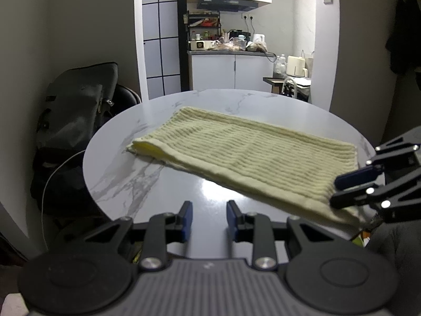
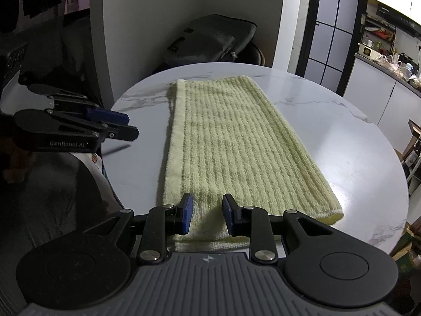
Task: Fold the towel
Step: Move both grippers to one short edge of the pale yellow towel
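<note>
Folded towel (image 2: 236,142) on table (image 2: 355,144); left gripper (image 1: 209,220), right gripper (image 2: 206,216) jaws apart

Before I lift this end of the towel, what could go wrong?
The right hand-held gripper is open over the towel near its end, so it may pinch only the top layer. That end sits at the table edge and could slip off. The left hand-held gripper holds nothing, so the far end may drag.

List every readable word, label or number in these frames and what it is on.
"GenRobot.AI": on the side of the left gripper, seen from the right wrist view.
Range hood lettering: too small to read.
Countertop packages: labels blurred.
Towel and table: no text.
</note>
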